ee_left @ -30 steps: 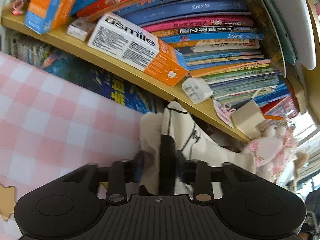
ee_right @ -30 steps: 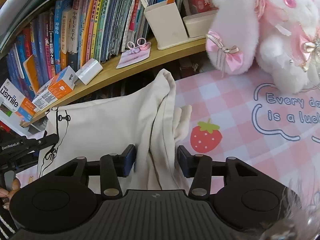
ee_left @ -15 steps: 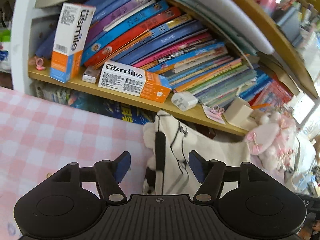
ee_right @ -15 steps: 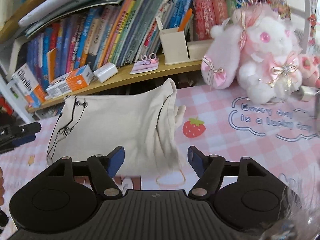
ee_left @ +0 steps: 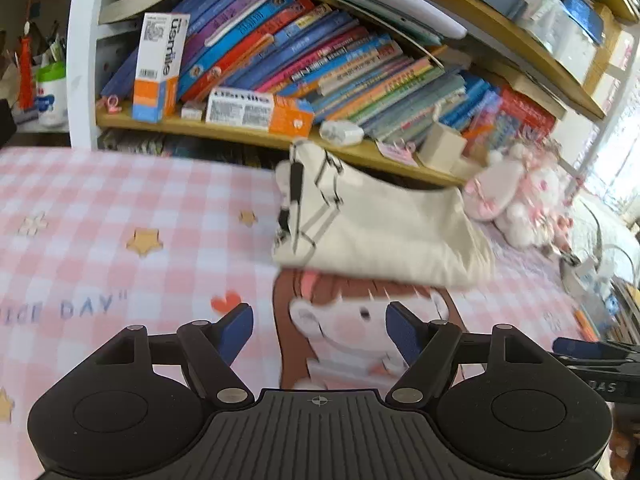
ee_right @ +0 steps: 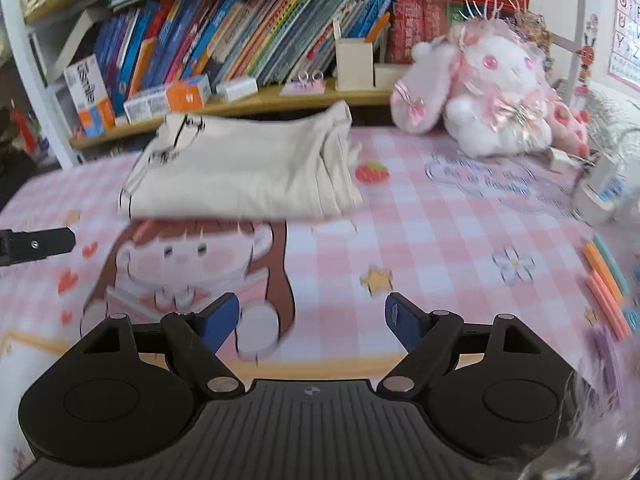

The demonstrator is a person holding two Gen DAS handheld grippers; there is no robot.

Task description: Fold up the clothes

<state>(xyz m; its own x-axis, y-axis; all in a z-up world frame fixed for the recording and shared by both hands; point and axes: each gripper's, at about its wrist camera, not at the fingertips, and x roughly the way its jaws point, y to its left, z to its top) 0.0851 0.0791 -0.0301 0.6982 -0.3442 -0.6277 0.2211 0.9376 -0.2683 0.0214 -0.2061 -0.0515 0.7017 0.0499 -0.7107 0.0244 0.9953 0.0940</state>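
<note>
A cream garment with black line print (ee_left: 384, 228) (ee_right: 240, 172) lies folded into a flat rectangle at the far side of the pink checked mat (ee_left: 120, 216) (ee_right: 440, 248), just in front of the bookshelf. My left gripper (ee_left: 320, 332) is open and empty, well back from the garment's near edge. In the right wrist view my right gripper (ee_right: 312, 320) is likewise open with nothing between its blue-padded fingers. It hovers over the cartoon girl print. The other gripper's tip (ee_right: 36, 244) pokes in at the left edge.
A wooden shelf (ee_left: 224, 132) behind the mat holds leaning books (ee_right: 248, 44), toothpaste boxes (ee_left: 160, 64) and a small beige box (ee_right: 354, 62). A pink-white plush rabbit (ee_right: 484, 88) sits at the back right. Coloured pens (ee_right: 604, 288) lie at the mat's right edge.
Both grippers let go of the cream garment, opened wide and pulled back toward the near side. The garment now rests folded on the mat.
</note>
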